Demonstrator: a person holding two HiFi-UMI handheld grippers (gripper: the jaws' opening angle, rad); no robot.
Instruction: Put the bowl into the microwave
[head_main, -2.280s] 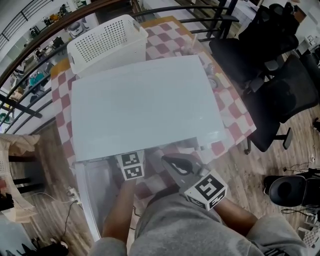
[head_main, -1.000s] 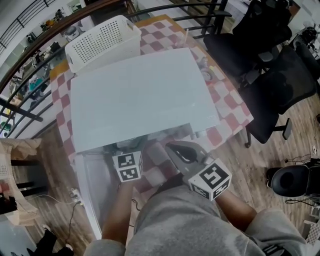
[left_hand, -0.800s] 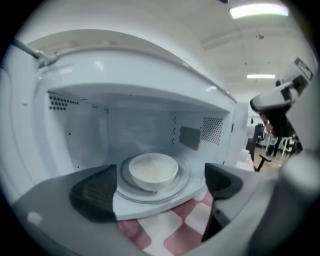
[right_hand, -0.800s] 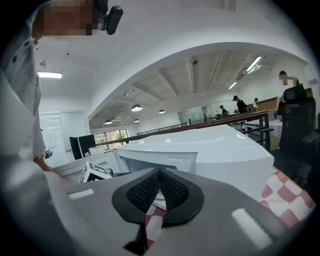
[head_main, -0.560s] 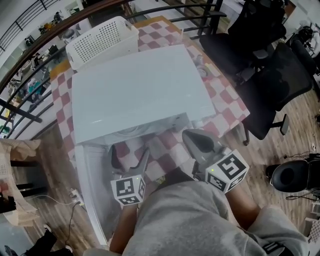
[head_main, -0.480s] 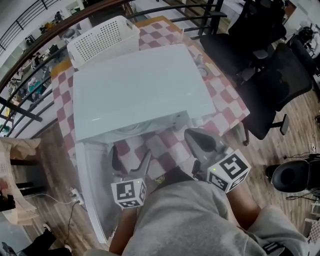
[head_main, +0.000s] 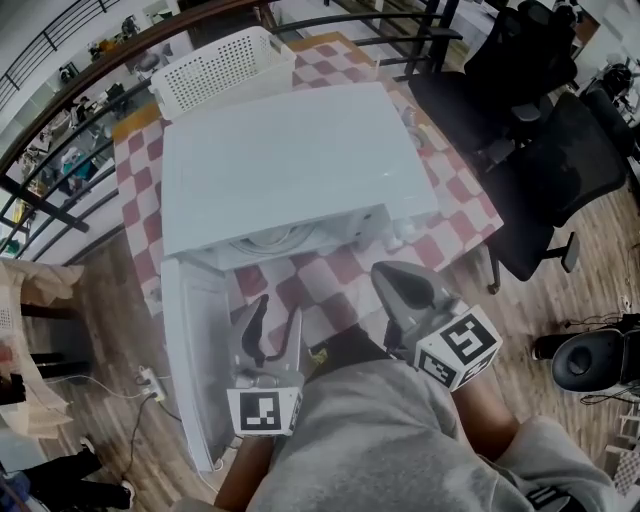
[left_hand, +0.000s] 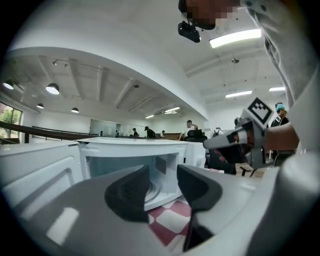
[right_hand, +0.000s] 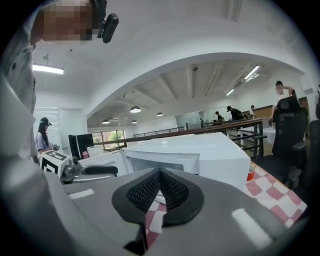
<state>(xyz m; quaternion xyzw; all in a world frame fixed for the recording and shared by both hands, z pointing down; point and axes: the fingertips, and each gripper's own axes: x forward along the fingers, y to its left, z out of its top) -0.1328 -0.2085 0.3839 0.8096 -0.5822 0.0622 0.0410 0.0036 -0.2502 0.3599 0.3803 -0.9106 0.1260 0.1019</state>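
Microwave (head_main: 290, 160) door open, round white shape (head_main: 268, 240) inside, maybe turntable. Left gripper (head_main: 276, 312) narrow, just closing, empty; right gripper (head_main: 385, 275) pinched together.

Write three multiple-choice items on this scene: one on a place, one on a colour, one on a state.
1. Where does the white perforated plastic basket stand?
A. on the floor by the chairs
B. beyond the boxy white microwave, on the side away from the person
C. inside the microwave

2. What colours is the checked tablecloth?
A. blue and white
B. red and white
C. green and yellow

3. The microwave's door is:
A. shut
B. taken off
C. swung open

Answers:
1 B: the head view shows it past the microwave's far edge.
2 B: red and white squares show in front of the microwave.
3 C: the door stands out to one side and the cavity shows.
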